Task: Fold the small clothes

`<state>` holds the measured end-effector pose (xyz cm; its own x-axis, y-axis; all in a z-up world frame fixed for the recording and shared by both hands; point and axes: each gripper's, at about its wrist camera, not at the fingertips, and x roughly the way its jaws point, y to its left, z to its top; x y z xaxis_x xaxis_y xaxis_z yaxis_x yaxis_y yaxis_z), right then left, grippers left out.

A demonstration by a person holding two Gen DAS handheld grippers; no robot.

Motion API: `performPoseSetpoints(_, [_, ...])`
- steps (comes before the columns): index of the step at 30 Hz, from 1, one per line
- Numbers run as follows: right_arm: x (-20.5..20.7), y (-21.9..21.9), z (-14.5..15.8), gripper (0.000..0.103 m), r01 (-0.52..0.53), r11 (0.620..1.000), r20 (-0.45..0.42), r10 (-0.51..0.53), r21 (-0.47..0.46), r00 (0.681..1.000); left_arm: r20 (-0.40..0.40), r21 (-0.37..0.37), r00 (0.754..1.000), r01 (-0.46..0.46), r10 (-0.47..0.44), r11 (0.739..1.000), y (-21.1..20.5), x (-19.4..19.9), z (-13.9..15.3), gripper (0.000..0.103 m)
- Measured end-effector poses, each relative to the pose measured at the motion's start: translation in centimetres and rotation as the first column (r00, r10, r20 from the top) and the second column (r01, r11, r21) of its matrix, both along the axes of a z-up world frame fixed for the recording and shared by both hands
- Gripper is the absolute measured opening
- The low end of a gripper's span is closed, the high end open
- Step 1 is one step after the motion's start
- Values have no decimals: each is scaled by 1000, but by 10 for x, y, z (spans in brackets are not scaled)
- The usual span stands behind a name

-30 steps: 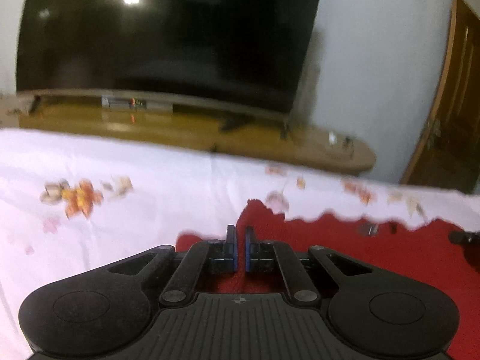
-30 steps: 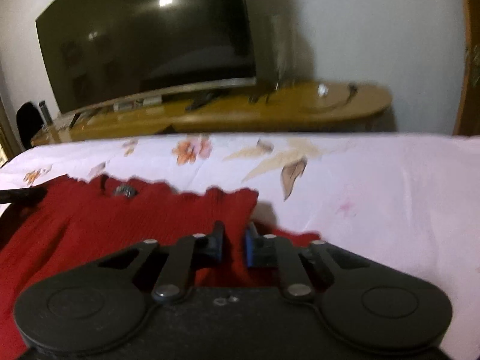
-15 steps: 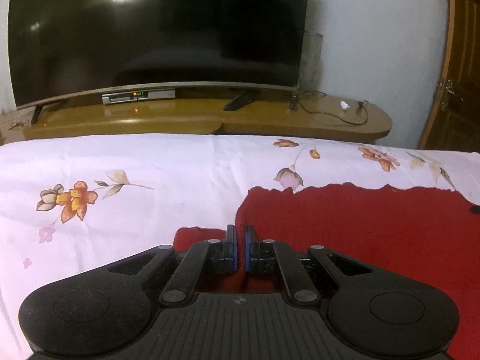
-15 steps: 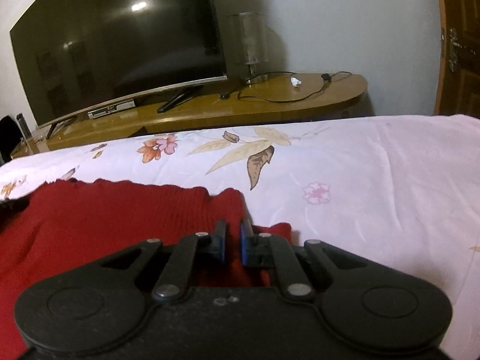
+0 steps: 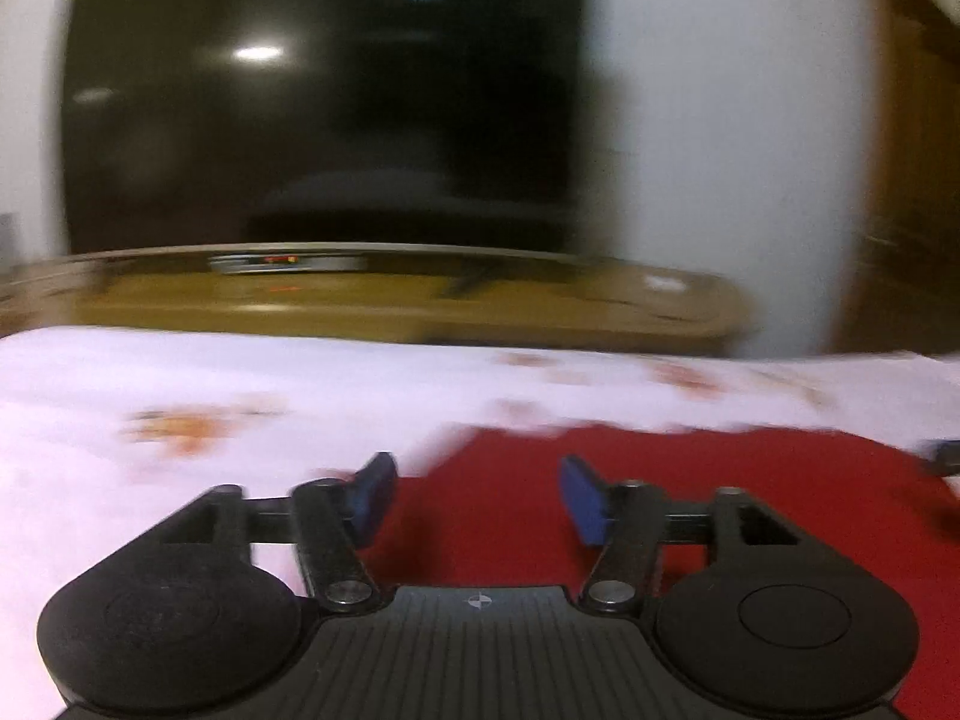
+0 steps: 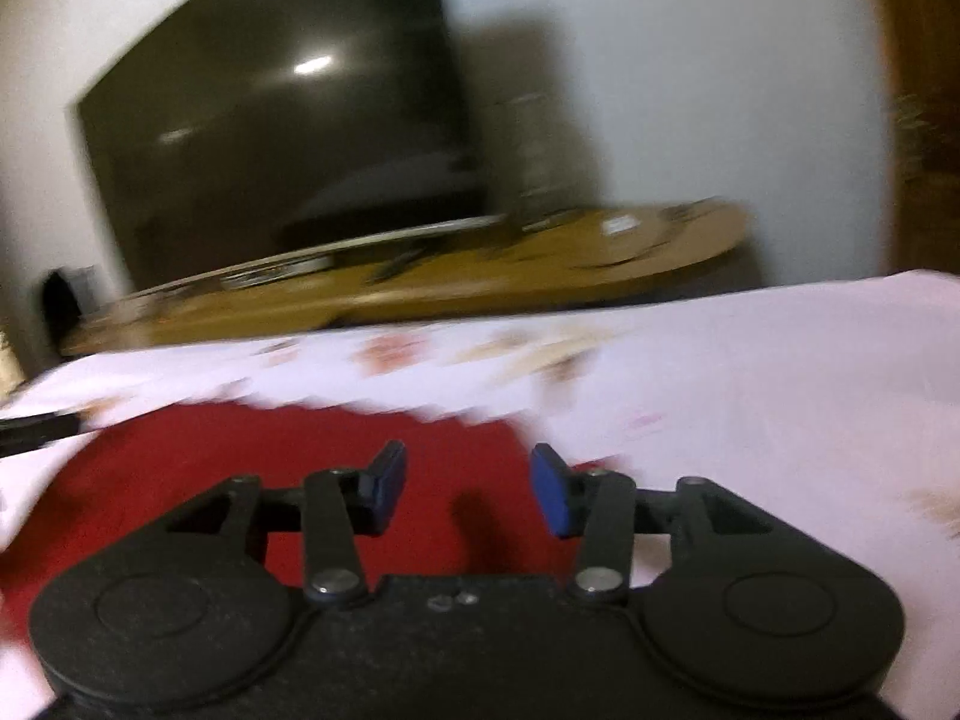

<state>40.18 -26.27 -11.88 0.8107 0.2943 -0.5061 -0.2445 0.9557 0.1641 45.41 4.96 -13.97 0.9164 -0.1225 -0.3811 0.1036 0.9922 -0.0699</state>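
Note:
A red knit garment (image 5: 690,492) lies flat on the flowered white bedsheet (image 5: 180,372); both views are blurred by motion. My left gripper (image 5: 477,495) hovers over the garment's left edge, its jaws opening, blue pads apart, with no cloth pinched between them. In the right wrist view the same red garment (image 6: 270,450) spreads to the left, and my right gripper (image 6: 468,486) stands over its right edge, jaws opening as well, nothing gripped. The garment's wavy far hem faces the television.
Beyond the bed stands a long wooden TV bench (image 5: 420,300) with a large dark television (image 5: 324,120). A wooden door (image 5: 900,180) is at the far right. The other gripper's dark tip (image 6: 36,426) shows at the left edge of the right wrist view.
Both grippers were shut on the garment's near corners; both have let go, spread their jaws and drawn back a little. The garment now lies flat.

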Motion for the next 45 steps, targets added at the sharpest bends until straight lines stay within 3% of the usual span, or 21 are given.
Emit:
performPoseSetpoints(3, [1, 57, -10, 46, -126, 989, -21, 125, -80, 992, -12, 60, 991, 132, -131, 989, -52, -2, -2, 62])
performPoseSetpoints(7, [20, 98, -33, 50, -124, 974, -88, 108, -190, 990, -135, 86, 986, 108, -96, 990, -62, 15, -26, 62])
performPoseSetpoints(9, [22, 92, -38, 55, -125, 971, -87, 109, -206, 990, -126, 44, 988, 99, -93, 994, -41, 10, -31, 71])
performPoseSetpoints(13, [10, 44, -35, 52, -91, 971, -68, 78, -219, 995, -127, 49, 990, 65, -58, 997, 17, -9, -37, 71])
performPoseSetpoints(16, [-6, -3, -36, 48, -6, 972, -57, -8, -236, 998, -124, 69, 992, 22, -13, 997, 47, -23, -38, 71])
performPoseSetpoints(18, [-8, -21, -36, 48, -1, 987, -80, -12, -159, 997, -133, 63, 991, 20, -11, 998, 50, -24, -37, 71])
performPoseSetpoints(21, [-4, -7, -29, 49, 8, 982, -92, -26, -189, 995, -152, 93, 988, -5, 19, 996, 40, -22, -29, 71])
performPoseSetpoints(23, [-12, 4, -18, 49, 30, 985, -58, -41, -171, 997, -104, 99, 995, 3, 7, 995, 25, -32, -12, 71])
performPoseSetpoints(26, [-38, 23, -4, 52, -32, 992, -12, 31, -119, 999, -42, 87, 994, 103, -99, 991, -1, -53, 4, 71])
performPoseSetpoints(29, [-51, 59, -12, 51, -157, 978, -29, 154, -134, 988, -68, 107, 980, 193, -187, 975, -33, -58, 0, 71])
performPoseSetpoints(33, [-61, 101, -36, 56, -253, 941, -73, 243, -224, 967, -154, 161, 967, 228, -204, 960, -57, -60, -30, 71])
performPoseSetpoints(35, [-68, 106, -48, 56, -262, 911, -70, 253, -317, 965, -130, 162, 971, 220, -200, 962, -47, -70, -36, 76])
performPoseSetpoints(38, [-78, 91, -45, 55, -260, 883, -60, 257, -391, 965, -126, 197, 980, 176, -153, 964, -21, -86, -40, 77])
performPoseSetpoints(42, [-88, 30, -44, 53, -174, 917, -87, 152, -358, 985, -147, 138, 988, 66, -45, 988, 37, -102, -44, 77])
performPoseSetpoints(43, [-97, 15, -43, 53, -140, 933, -87, 117, -331, 989, -156, 86, 987, 64, -50, 994, 49, -104, -45, 77])
performPoseSetpoints(45, [-102, -1, -42, 53, -108, 952, -94, 84, -285, 992, -159, 87, 986, 59, -44, 994, 53, -106, -44, 76])
